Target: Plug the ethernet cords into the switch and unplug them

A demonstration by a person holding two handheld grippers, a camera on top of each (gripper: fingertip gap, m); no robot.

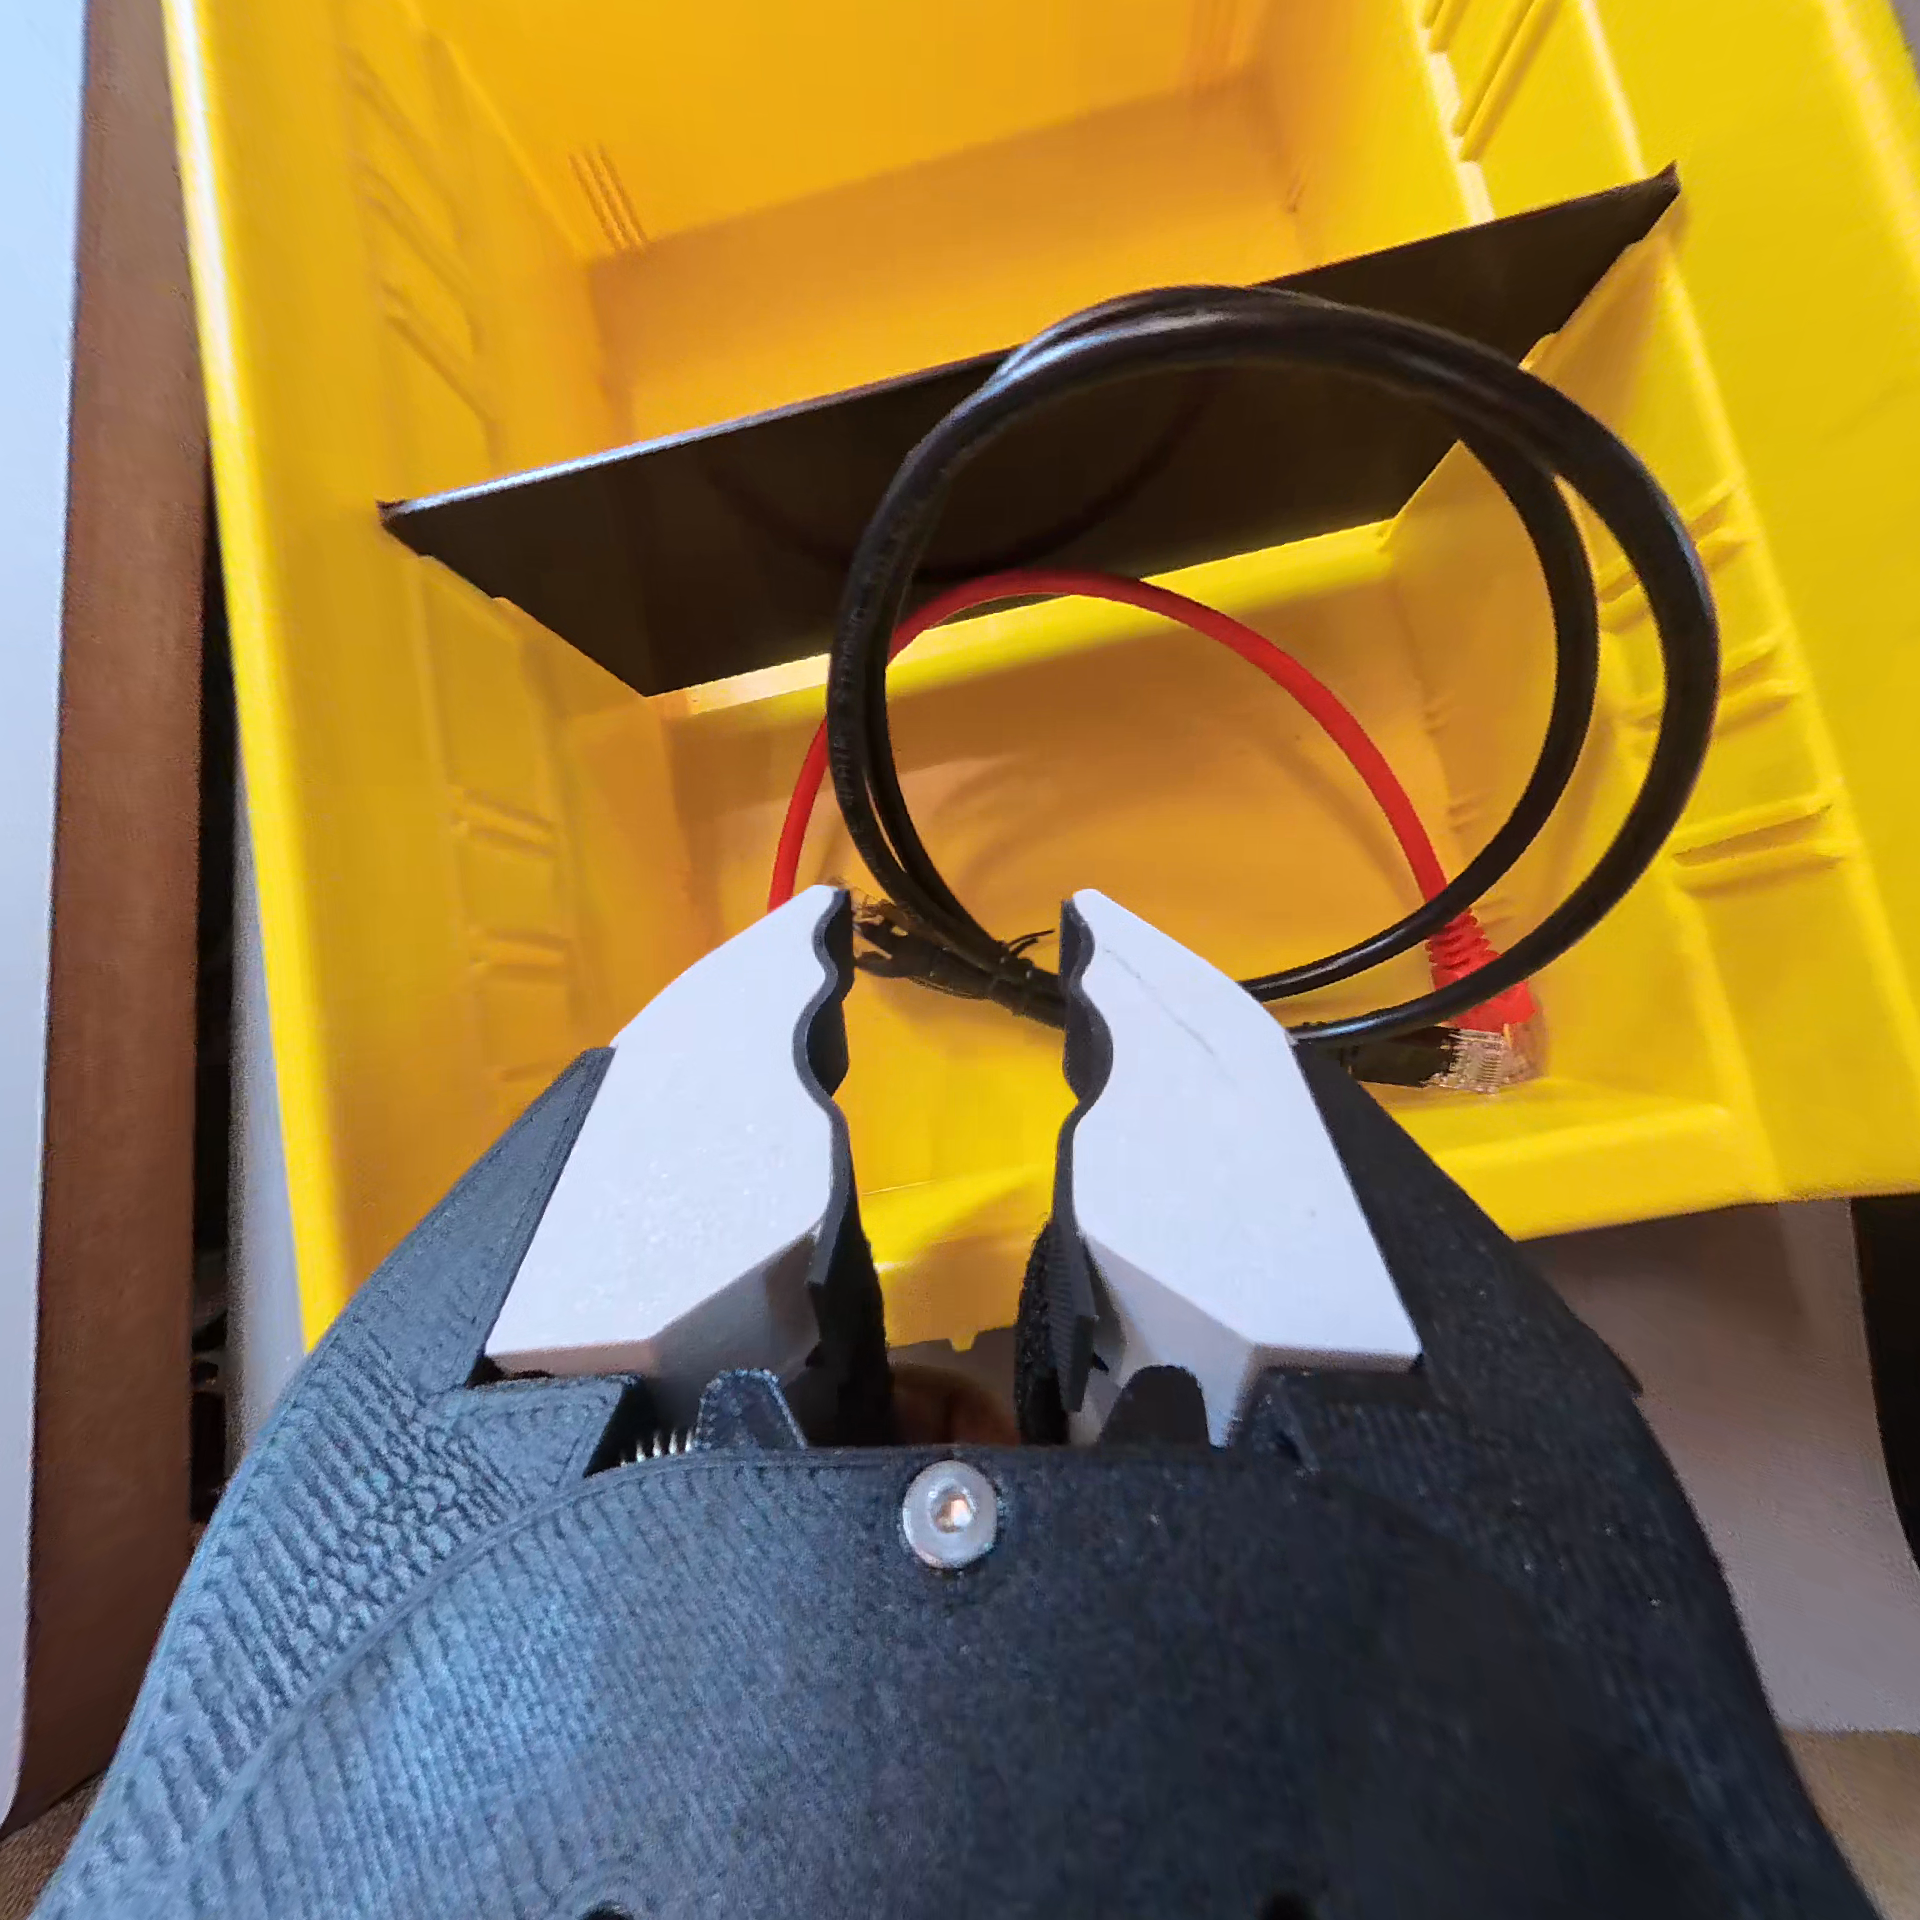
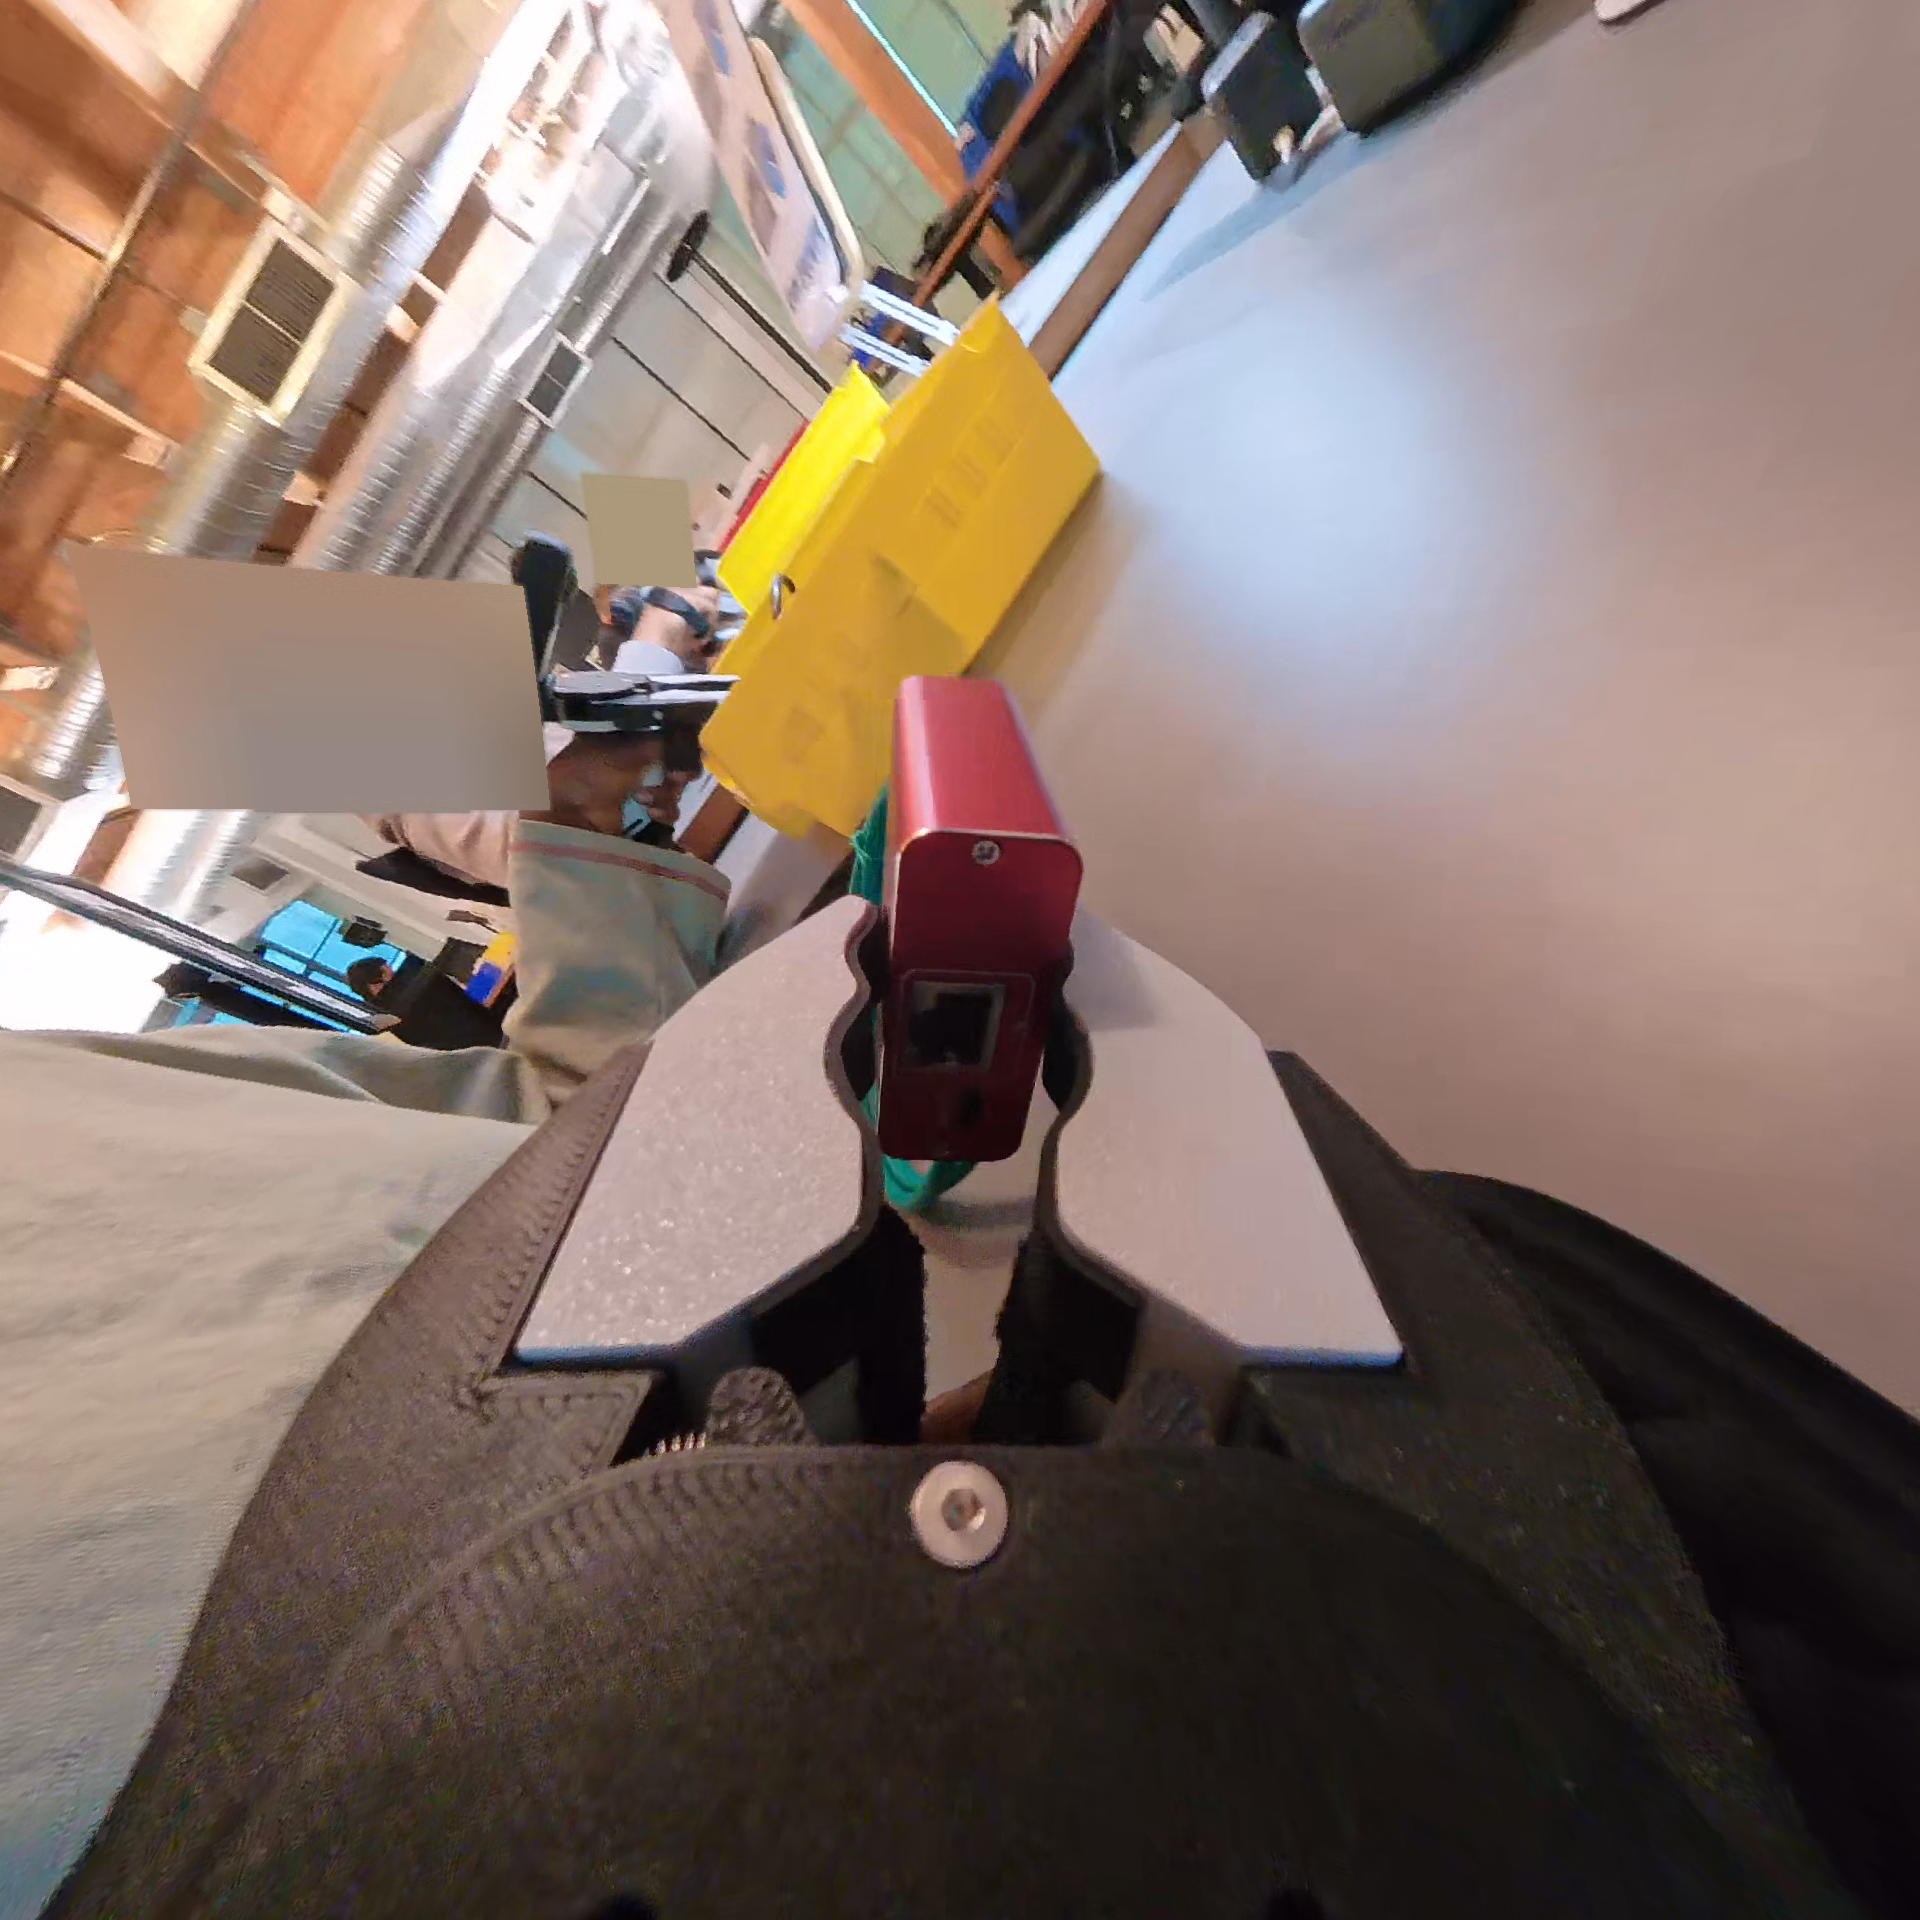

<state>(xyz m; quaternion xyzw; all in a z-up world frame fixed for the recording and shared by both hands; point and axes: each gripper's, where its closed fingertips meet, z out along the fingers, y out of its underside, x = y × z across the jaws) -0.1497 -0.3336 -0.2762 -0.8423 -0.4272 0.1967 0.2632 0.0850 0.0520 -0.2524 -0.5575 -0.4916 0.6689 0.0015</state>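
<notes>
On the right side of the right wrist view, the grey table (image 2: 1507, 623) runs up to the top corner, wide and bare. Yellow bins (image 2: 914, 582) stand in a row along its edge in the middle of the frame. At the upper left are silver ducts (image 2: 436, 343) and wooden beams. A person's pale green sleeve (image 2: 613, 935) shows at middle left.

The right hand-held gripper (image 2: 966, 997) pinches the red switch (image 2: 977, 914) from both sides. A green cord (image 2: 920, 1179) peeks out under it.

In the left wrist view, a yellow bin (image 1: 436, 727) fills the frame, with a black divider (image 1: 644, 561) across it. A looped black cord (image 1: 1621, 582) and a red cord (image 1: 1340, 717) lie in the near part, their plugs at the right wall. The left hand-held gripper (image 1: 956, 945) is spread apart at the bin's low front edge, with the black cord's tie between its tips.
</notes>
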